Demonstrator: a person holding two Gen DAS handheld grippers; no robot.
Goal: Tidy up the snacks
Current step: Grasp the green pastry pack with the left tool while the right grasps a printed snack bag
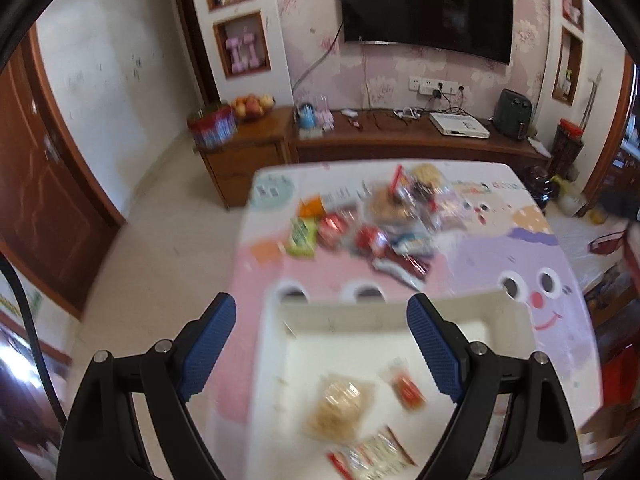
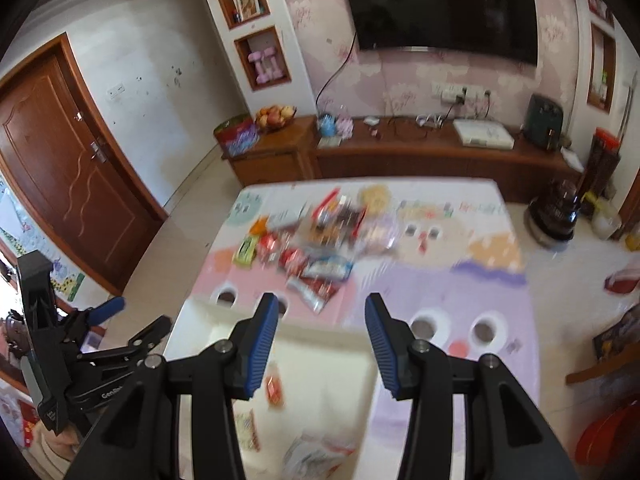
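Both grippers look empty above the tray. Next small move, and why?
Probably send the right gripper forward and down to the snack pile. Both it and the left gripper hold nothing, the white tray already has a few packets, and most snacks remain loose on the table.

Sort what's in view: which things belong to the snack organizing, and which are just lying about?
Job:
- snack pile on the table
- white tray, near edge
- cracker pack, red packet and striped packet in the tray
- left tongs, right tongs, both empty

Lying about:
- TV
- fruit bowl
- white box on the sideboard
- door
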